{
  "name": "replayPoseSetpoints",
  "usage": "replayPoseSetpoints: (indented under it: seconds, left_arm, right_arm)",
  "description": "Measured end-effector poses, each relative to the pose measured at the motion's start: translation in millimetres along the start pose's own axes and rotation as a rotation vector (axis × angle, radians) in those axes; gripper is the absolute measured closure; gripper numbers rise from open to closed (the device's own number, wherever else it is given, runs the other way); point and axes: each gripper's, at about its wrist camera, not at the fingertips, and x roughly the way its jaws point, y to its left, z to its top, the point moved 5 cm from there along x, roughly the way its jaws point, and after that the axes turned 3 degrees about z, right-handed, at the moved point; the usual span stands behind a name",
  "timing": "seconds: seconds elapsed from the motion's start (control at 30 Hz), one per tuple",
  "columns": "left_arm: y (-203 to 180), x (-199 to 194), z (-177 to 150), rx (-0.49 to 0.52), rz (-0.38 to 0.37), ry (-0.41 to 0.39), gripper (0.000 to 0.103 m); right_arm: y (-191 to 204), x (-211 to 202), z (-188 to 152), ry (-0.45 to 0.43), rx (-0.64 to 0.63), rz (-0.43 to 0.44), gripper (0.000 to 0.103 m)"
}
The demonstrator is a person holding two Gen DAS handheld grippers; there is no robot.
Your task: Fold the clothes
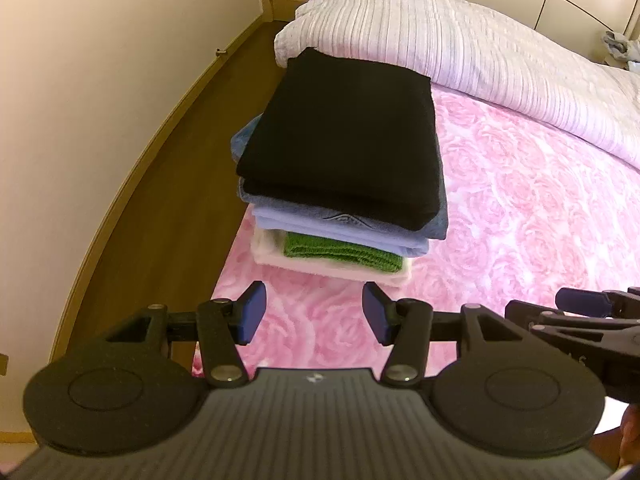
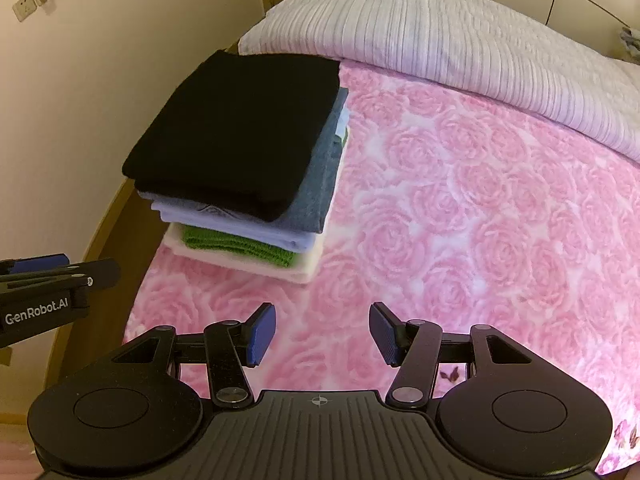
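- Left wrist view: left tool (image 1: 314, 312) stood wide and empty, just short of the stack (image 1: 340, 168) of folded clothes at the bed (image 1: 520, 208) edge, quilt (image 1: 460, 40) behind. Right tool's (image 1: 576, 300) spread could not be told here.
- Right wrist view: right tool (image 2: 322, 334) wide, empty. Black top (image 2: 240, 128) capped the stack; green knit (image 2: 240, 246) low down.
- Judged soft, light, prone to slump; best gripped at folded edges, both sides.

Folded clothes stack (image 1: 340, 168) on bed (image 1: 520, 220)
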Motion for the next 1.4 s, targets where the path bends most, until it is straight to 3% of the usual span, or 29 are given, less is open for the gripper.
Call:
replayPoseSetpoints:
  seconds: [0.33,0.57,0.87,1.23,1.4]
  left_arm:
    - [-19,-3,12,-0.009,0.021,-0.016,0.054]
    - [-42,-8,15,-0.074,0.066,-0.021,0.054]
    - [-103,-21,1,-0.15,0.122,-0.003,0.054]
    - [-182,-43,-42,-0.368,0.197,0.022,0.054]
    - [-214,-46,-53,-0.419,0.203,0.034,0.054]
  right_arm:
    - [-18,-6,14,-0.018,-0.018,0.025,0.047]
    - [-42,-9,26,-0.027,-0.09,0.063,0.047]
    - [-94,-18,35,-0.004,-0.179,0.129,0.047]
    - [-154,-24,23,0.061,-0.422,0.183,0.047]
    - [-181,-28,25,0.079,-0.455,0.202,0.047]
